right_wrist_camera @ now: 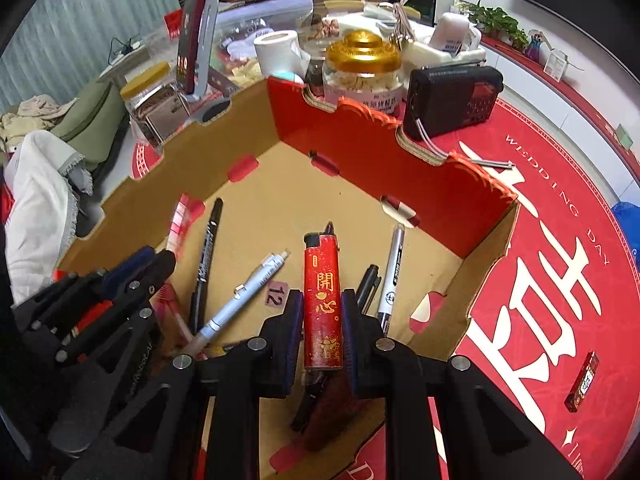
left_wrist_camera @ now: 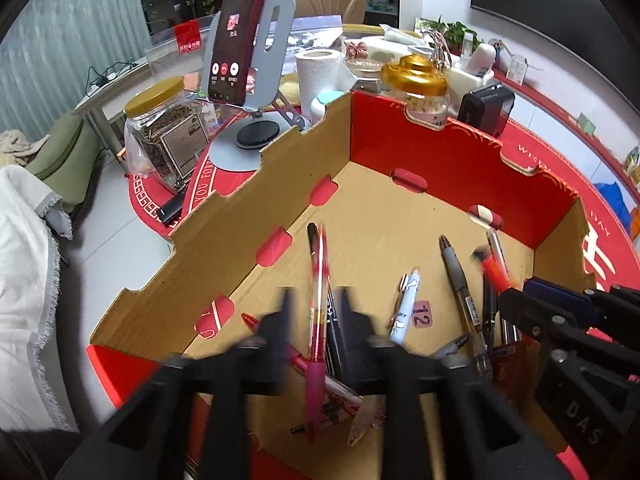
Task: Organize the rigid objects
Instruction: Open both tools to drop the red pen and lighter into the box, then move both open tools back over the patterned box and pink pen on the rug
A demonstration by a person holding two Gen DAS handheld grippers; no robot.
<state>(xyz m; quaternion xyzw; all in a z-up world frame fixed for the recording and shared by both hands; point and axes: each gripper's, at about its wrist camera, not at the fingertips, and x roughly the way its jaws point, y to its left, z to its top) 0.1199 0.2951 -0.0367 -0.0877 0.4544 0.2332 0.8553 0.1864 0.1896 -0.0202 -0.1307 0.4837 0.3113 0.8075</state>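
Red-walled, the brown cardboard box (right_wrist_camera: pixel 360 200) held loose pens. My right gripper (right_wrist_camera: pixel 322 316) clamped the red lighter with gold characters (right_wrist_camera: pixel 322 312) upright above its floor, the lighter's base hiding what lay beneath. My left gripper (left_wrist_camera: pixel 314 308), blurred, stood open astride a red-and-pink pen (left_wrist_camera: pixel 318 308); whether it touched, I couldn't tell.

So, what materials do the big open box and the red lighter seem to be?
Big open box: corrugated cardboard, matte brown inside, with fluted cut edges showing. Red lighter: probably plastic under a printed red wrap with gold characters, and a dark cap on top.
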